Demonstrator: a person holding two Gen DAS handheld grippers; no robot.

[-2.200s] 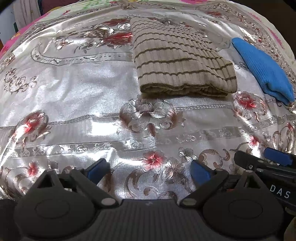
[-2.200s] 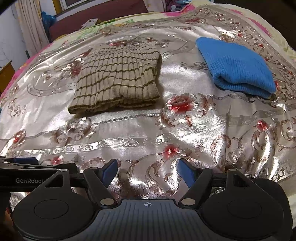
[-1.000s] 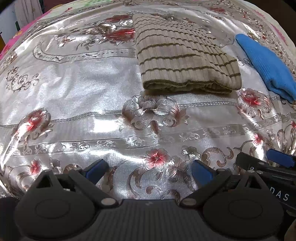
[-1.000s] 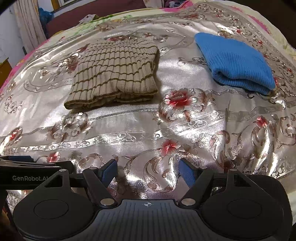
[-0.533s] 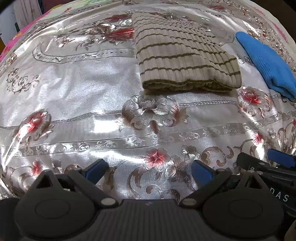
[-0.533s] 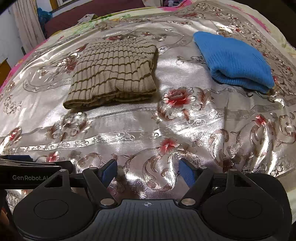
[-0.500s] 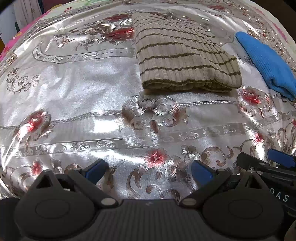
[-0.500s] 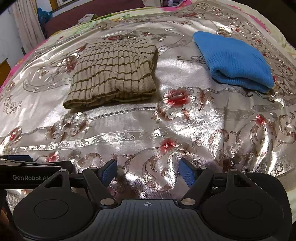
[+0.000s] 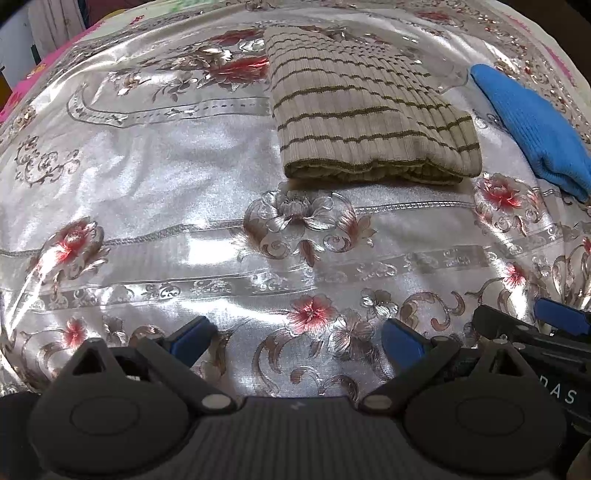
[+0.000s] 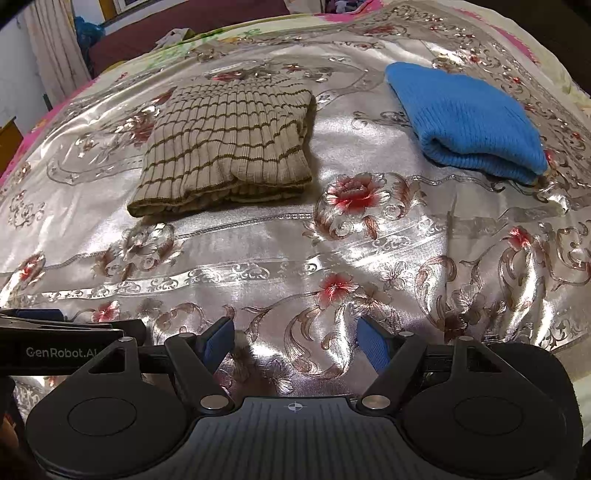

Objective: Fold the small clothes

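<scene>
- On a bed, a shiny silver bedspread (image 10: 258,254) with red and brown flower patterns carries two folded knit garments.
- Toward the far middle lies a striped sweater (image 10: 229,144) (image 9: 362,122), beige ribbed knit with thin olive-brown lines, folded into a thick rectangle; its doubled edge faces the cameras.
- Well apart from it, further right, lies a blue knit garment (image 10: 469,118) (image 9: 532,129), also folded, its rounded fold toward the near side.
- Neither garment touches a tool.
- At the bottom of the left wrist view, the left tool (image 9: 295,339) hangs over bare bedspread near the bed's close edge, its blue-padded fingers (image 9: 190,338) spread wide with nothing between them.
- At the bottom of the right wrist view, the right tool (image 10: 295,343) hangs likewise over bare bedspread, its blue fingers (image 10: 371,345) apart and holding nothing.
- Each tool shows at the edge of the other's view: the two sit side by side.
- Beyond the bed, a pale curtain (image 10: 55,48) hangs at far left beside a dark maroon headboard or sofa back (image 10: 184,26); pink-patterned bedding (image 10: 14,155) shows at the bedspread's edges.
</scene>
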